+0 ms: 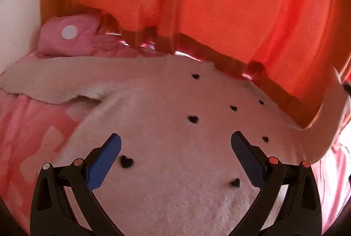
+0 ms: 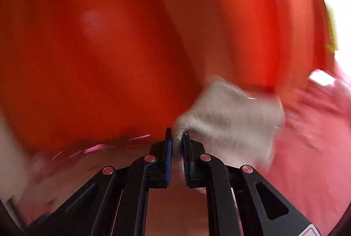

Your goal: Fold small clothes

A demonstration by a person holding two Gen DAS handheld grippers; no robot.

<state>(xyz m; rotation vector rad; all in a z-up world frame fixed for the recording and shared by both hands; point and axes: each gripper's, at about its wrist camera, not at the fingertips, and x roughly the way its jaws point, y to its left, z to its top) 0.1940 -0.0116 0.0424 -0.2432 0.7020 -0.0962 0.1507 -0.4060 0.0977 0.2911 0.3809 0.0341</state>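
A cream fleece garment (image 1: pixel 175 100) with small black hearts lies spread on pink bedding, one sleeve stretched toward the left. My left gripper (image 1: pixel 175 137) hovers just over it with its blue pads wide apart and nothing between them. In the blurred right wrist view, my right gripper (image 2: pixel 177 133) is shut on a bunched edge of the same cream fleece (image 2: pixel 230 109), which rises from the pads and trails off to the right.
An orange curtain (image 1: pixel 197 6) hangs close behind the garment and fills most of the right wrist view (image 2: pixel 98 49). Pink bedding (image 1: pixel 33 126) lies under and around the garment. A pink cloth item with a white round button (image 1: pixel 69 32) sits at the back left.
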